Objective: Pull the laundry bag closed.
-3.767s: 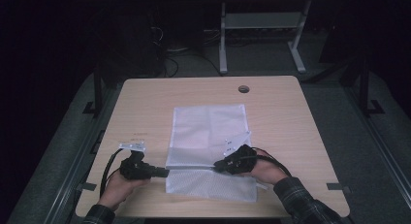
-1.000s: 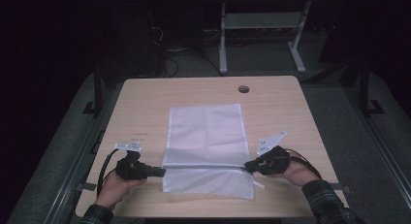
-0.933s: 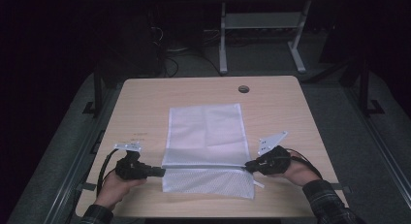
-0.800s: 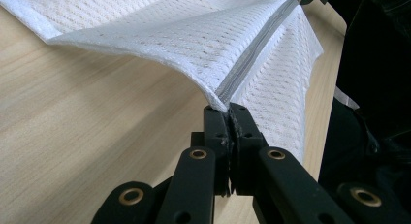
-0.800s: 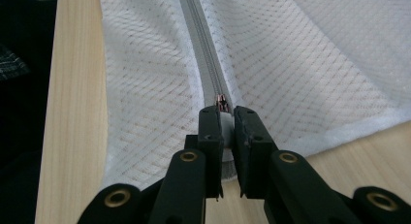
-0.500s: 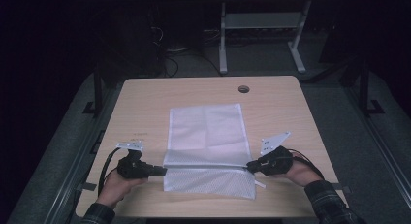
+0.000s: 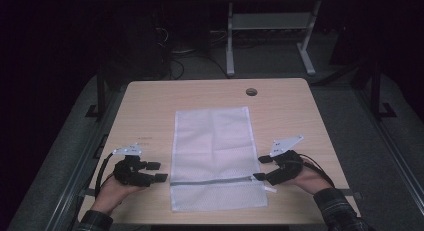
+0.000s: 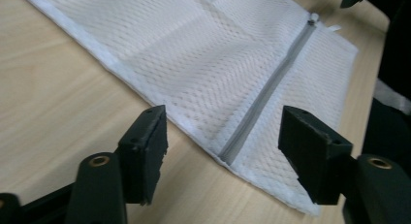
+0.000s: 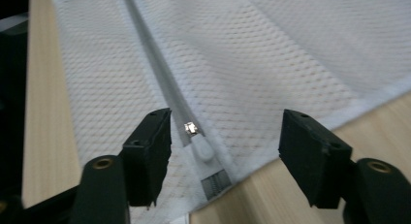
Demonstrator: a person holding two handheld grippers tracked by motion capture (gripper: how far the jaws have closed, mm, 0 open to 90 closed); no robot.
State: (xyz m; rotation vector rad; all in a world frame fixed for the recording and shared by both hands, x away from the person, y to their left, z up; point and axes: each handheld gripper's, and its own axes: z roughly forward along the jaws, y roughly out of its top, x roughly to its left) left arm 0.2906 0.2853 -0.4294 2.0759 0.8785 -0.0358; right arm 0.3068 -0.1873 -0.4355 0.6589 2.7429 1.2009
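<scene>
A white mesh laundry bag [image 7: 212, 156] lies flat on the wooden table [image 7: 150, 111], with a grey zipper [image 7: 210, 181] running across its near part. My left gripper [image 7: 156, 171] stands open just off the bag's left edge, beside the zipper's left end [image 8: 232, 153]. The left gripper [image 8: 223, 151] holds nothing. My right gripper [image 7: 262, 168] is open at the bag's right edge. The zipper's slider and white pull tab [image 9: 197, 140] lie on the bag, seen between the right gripper's [image 9: 225, 151] jaws and close to its left jaw.
A round cable hole [image 7: 251, 92] sits near the table's far edge. Beyond the table stand a white metal frame [image 7: 270, 36] and cables on a dark floor. Bare wood flanks the bag on both sides.
Both grippers let go of the bag and opened. The left one drew back off the bag's left edge. Earlier, the right gripper slid along the zipper from the middle to the right edge.
</scene>
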